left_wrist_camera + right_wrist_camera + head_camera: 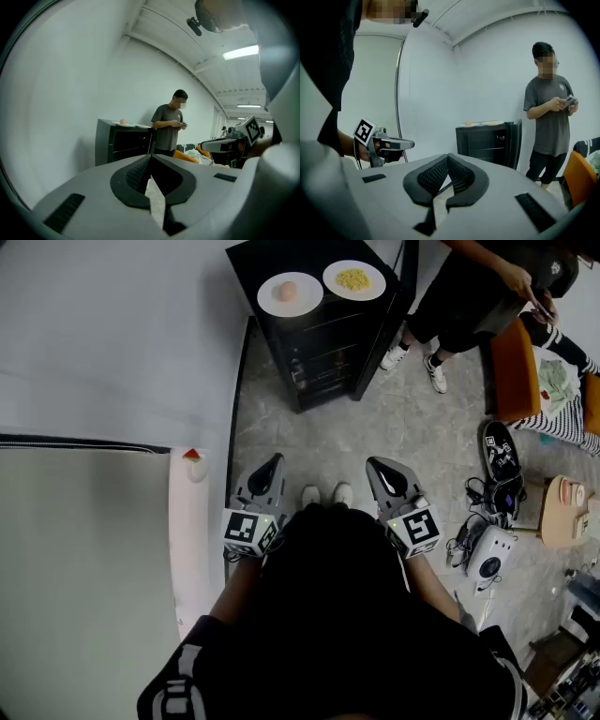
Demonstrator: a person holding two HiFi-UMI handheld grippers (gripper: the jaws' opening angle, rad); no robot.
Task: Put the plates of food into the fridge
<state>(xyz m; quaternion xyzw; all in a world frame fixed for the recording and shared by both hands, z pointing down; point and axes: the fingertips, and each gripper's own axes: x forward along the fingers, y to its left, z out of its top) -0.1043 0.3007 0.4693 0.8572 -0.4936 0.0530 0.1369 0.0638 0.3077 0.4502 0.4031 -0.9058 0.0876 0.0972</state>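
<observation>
A round white plate (305,304) is lying flat on top of a black cabinet (246,266), at about 12 o'clock in the head view. It is carrying a pinkish round lump of food (287,291) at its middle. A second round white plate (378,284) is sitting just beside it at its 2 o'clock, holding a flat yellow heap of food (353,279). Both plates are resting level.

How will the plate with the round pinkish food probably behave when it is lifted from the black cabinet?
The pinkish food looks round and lies loose on the white plate, so it may roll if the plate tilts. The plate looks flat and stiff, with a low rim, so it likely will not stop the rolling.
</observation>
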